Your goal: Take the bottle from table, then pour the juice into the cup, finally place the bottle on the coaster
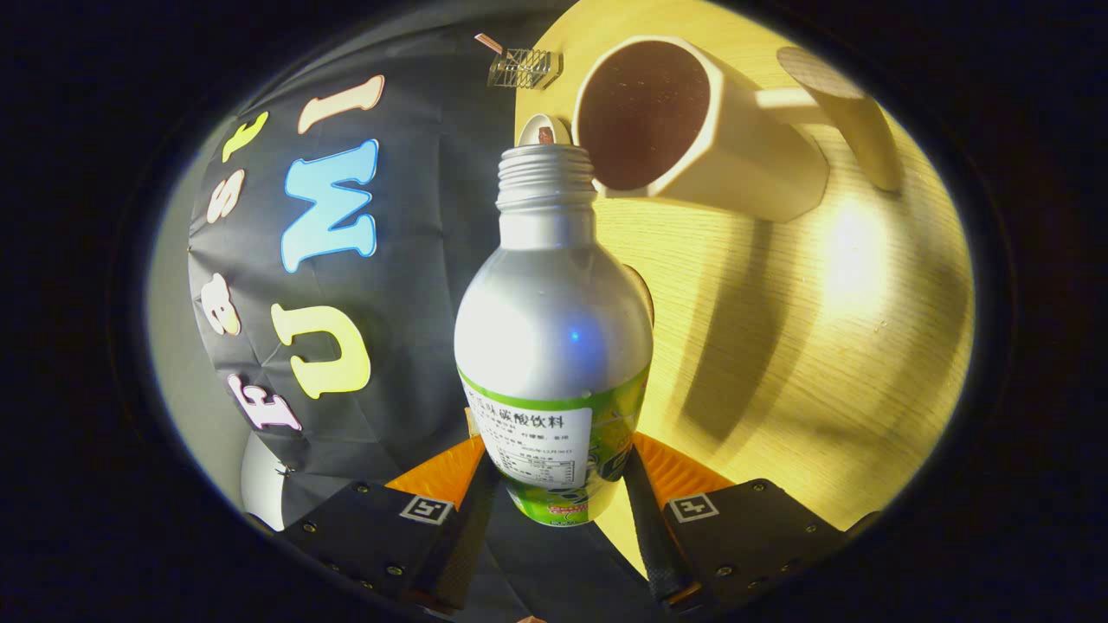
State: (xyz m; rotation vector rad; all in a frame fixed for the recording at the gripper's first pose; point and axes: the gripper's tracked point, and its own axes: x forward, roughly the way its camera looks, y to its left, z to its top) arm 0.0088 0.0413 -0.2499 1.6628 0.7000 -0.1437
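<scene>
In the gripper view, your gripper (558, 484) sits at the bottom centre of the frame with both fingers (645, 528) pressed against the lower, labelled part of the bottle (554, 346), so it is clamped on the bottle.

The bottle rises from between the fingers up through the middle of the frame. It is silver with a green and white label, and its threaded neck is uncapped. The whole scene appears rotated: the wooden table (779, 346) fills the right half of the frame like a wall, which suggests you are holding the bottle tipped over.

The bottle's mouth sits just beside the rim of the cup (692, 121) at the upper centre-right. The cup is cream-coloured with faceted sides, and its opening faces you, dark inside. Whether any juice is running you cannot tell.

A small round white object (544, 130) peeks out right behind the bottle's mouth. At the upper centre, a small wire rack (524, 67) stands at the table's edge.
</scene>
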